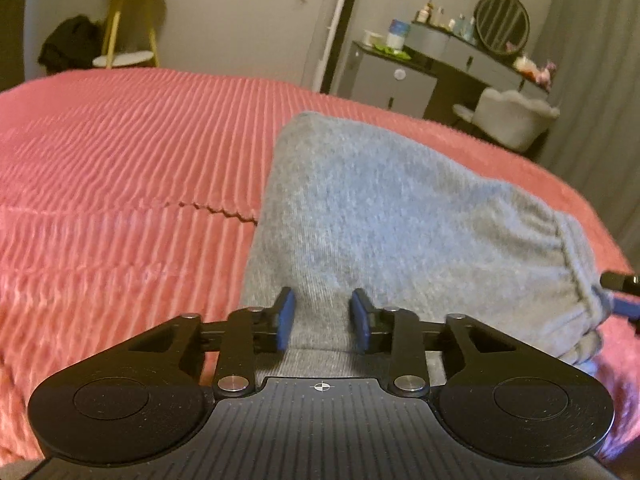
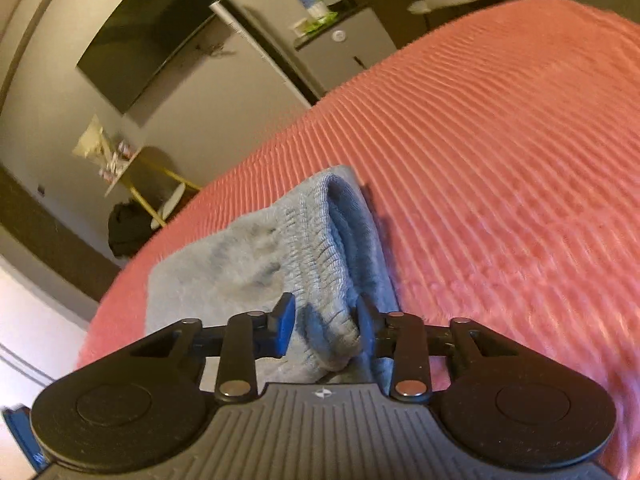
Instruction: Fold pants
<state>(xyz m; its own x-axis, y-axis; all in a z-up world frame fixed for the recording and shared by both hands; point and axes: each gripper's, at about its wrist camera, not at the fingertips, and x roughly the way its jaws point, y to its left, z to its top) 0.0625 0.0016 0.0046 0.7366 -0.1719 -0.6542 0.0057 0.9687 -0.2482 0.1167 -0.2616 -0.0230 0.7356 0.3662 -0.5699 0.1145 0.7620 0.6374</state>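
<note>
Grey knit pants [image 1: 384,216] lie folded into a compact stack on a pink ribbed bedspread [image 1: 120,168], with the gathered elastic waistband [image 1: 568,256] at the right. My left gripper [image 1: 323,318] hovers low over the near edge of the stack; its blue pads stand apart with flat fabric showing between them, not pinched. In the right wrist view the same pants [image 2: 248,256] lie with the waistband [image 2: 320,240] running toward the camera. My right gripper [image 2: 326,326] straddles the bunched waistband end, which touches the right finger [image 2: 366,320] but leaves a gap at the left pad.
The bedspread [image 2: 500,160] stretches wide on all sides of the pants. Beyond the bed stand a grey dresser with a round mirror [image 1: 502,22], a pale chair [image 1: 508,116], a yellow-legged side table [image 1: 128,28] and a wall screen [image 2: 148,40]. The other gripper's tip [image 1: 622,292] shows at the right edge.
</note>
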